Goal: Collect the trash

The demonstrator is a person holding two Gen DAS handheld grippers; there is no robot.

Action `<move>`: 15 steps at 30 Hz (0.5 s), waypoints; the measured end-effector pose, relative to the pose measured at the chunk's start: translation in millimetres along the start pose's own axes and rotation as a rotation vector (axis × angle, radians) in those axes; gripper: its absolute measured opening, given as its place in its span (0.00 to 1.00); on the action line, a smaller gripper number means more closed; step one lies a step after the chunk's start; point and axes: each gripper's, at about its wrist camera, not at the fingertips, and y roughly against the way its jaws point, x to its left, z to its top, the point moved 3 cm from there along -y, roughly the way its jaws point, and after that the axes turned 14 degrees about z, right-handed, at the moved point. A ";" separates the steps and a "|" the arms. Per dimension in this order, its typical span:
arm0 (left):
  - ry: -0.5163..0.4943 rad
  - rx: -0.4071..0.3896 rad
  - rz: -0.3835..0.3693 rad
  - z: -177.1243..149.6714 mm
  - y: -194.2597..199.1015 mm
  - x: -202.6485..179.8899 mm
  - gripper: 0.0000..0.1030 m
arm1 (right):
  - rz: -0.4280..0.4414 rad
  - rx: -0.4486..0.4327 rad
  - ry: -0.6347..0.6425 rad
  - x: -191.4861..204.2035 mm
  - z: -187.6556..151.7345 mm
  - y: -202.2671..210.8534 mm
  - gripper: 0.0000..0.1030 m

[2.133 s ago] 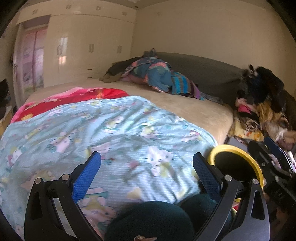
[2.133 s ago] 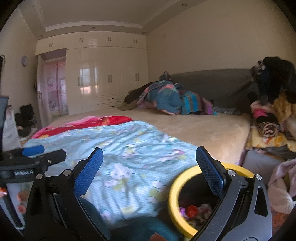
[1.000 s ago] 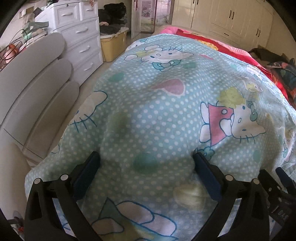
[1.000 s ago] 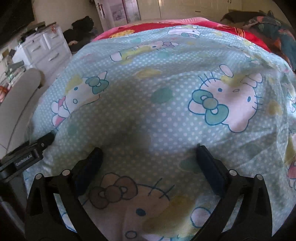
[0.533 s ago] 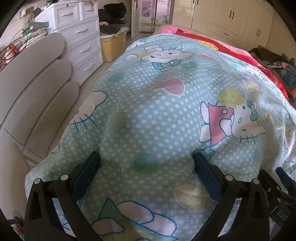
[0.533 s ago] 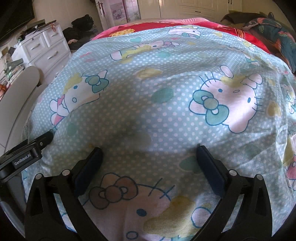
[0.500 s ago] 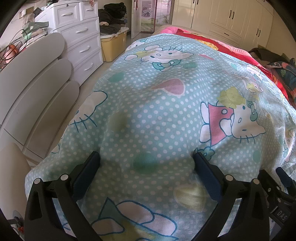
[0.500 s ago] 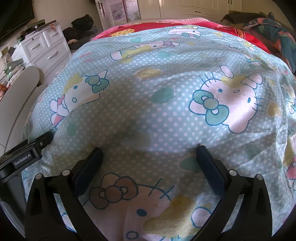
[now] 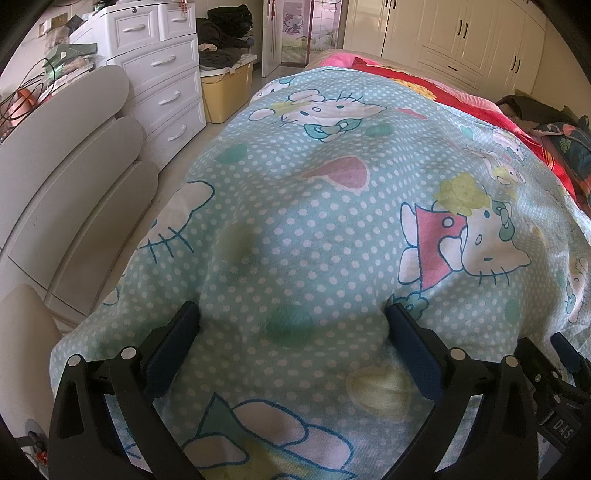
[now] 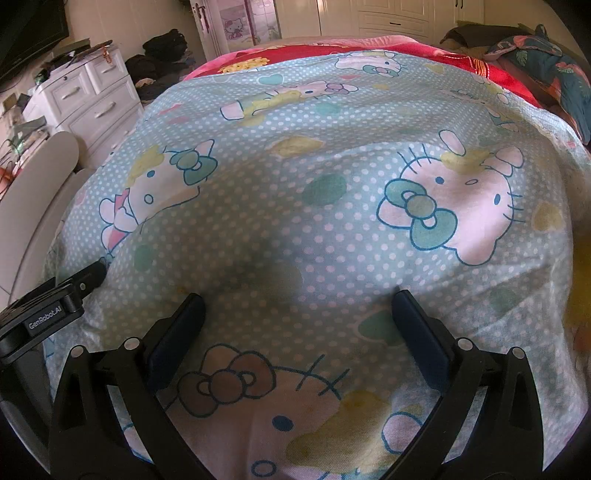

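No piece of trash shows in either view. My left gripper (image 9: pixel 291 314) is open, its blue-padded fingers spread just above a light blue dotted cartoon-cat blanket (image 9: pixel 332 206) on the bed, with nothing between them. My right gripper (image 10: pixel 297 301) is also open and empty over the same blanket (image 10: pixel 314 166). The other gripper's black body shows at the lower right edge of the left wrist view and at the lower left of the right wrist view. The yellow-rimmed bin is out of view.
A white chest of drawers (image 9: pixel 159 70) and a yellow storage box (image 9: pixel 225 92) stand left of the bed, with rounded beige panels (image 9: pixel 74 158) nearer. A red blanket (image 10: pixel 332 51) and a dark patterned pillow (image 10: pixel 554 70) lie further up the bed. Cream wardrobes (image 9: pixel 461 33) line the far wall.
About two seconds ago both grippers faced along the bed with the yellow-rimmed bin at lower right. They have since tilted down over the blue blanket and held nearly still for the last second.
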 end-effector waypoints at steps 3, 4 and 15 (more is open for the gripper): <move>0.000 0.000 0.000 -0.9 -5.4 1.8 0.95 | -0.003 -0.001 0.002 0.9 1.0 1.2 0.91; 0.000 0.001 0.000 -0.1 -5.6 1.7 0.95 | -0.002 -0.001 0.002 0.0 1.3 -0.1 0.91; 0.001 -0.001 0.000 -1.0 -5.3 2.0 0.95 | -0.001 -0.002 0.002 -0.2 0.6 0.4 0.91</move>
